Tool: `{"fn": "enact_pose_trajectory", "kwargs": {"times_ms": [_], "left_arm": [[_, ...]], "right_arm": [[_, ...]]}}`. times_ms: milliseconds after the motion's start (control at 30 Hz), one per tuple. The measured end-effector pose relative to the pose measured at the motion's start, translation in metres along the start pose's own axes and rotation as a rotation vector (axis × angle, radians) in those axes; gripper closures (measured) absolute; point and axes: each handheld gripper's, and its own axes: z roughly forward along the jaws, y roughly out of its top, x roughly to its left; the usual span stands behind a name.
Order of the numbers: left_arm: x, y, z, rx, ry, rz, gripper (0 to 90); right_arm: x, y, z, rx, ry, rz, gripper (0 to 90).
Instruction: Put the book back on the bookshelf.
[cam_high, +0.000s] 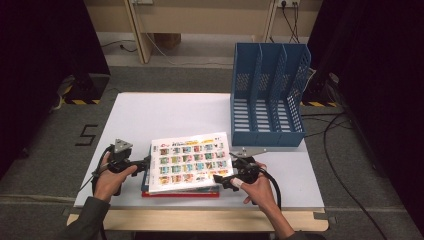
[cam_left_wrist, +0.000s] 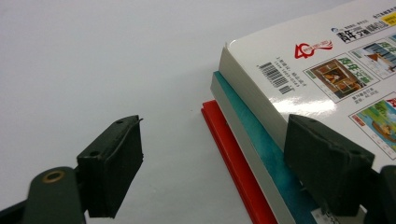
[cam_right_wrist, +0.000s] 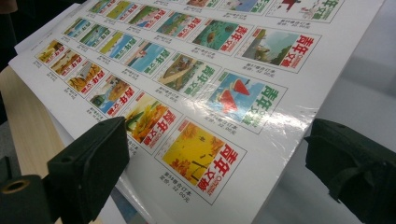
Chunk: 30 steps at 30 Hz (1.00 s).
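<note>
both grippers stand open. the left gripper (cam_high: 145, 162) flanks the top book (cam_high: 190, 161). the right gripper (cam_high: 224, 176) straddles its corner, unclenched.

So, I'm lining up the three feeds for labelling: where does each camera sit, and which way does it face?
High view: above the person's side, looking forward and down on the white table, book stack and blue file rack; both forearms, left gripper and right gripper show.
Left gripper view: on the left gripper, facing the stack's corner; its jaws stand apart.
Right gripper view: on the right gripper, facing the top book's cover; jaws apart.
All three share the top book.
</note>
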Motion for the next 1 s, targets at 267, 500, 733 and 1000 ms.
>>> {"fn": "enact_pose_trajectory", "kwargs": {"times_ms": [267,500,733,1000], "left_arm": [[-0.001,-0.002,0.003,-0.004,0.004,0.008,28.4],[-0.001,-0.005,0.002,-0.016,0.001,0.003,27.3],[-0.003,-0.006,0.001,-0.023,0.002,0.001,30.8],[-0.003,-0.007,0.000,-0.024,-0.003,-0.003,32.5]], "right_arm": [[0.003,-0.006,-0.006,-0.030,0.003,0.024,17.6],[-0.015,-0.005,-0.005,-0.068,0.036,0.092,22.3],[-0.026,-0.001,0.007,-0.071,0.116,0.119,18.8],[-0.031,0.005,0.021,-0.049,0.198,0.170,19.6]]}}
